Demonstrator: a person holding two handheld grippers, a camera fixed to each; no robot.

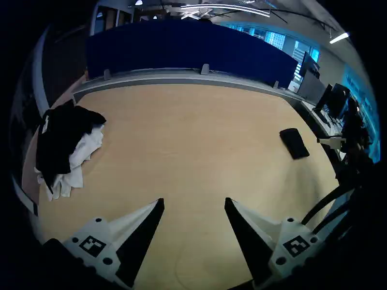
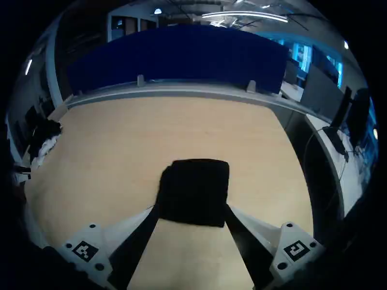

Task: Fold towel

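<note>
1 folded black towel (image 2: 194, 191) lies between right gripper (image 2: 191, 209) fingers (image 2: 144, 231).

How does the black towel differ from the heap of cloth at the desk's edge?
The black towel is folded into a flat, neat rectangle; the heap is crumpled and loose. The towel is all black; the heap mixes black and white cloth. Both lie on the wooden desk.

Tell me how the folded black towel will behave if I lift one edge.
Probably floppy: the folded black towel lies flat on the table with soft, rounded corners, so its layers would likely droop and unfold. It looks thin, so probably light. Pushed by the open right tongs, it may bunch rather than slide.
</note>
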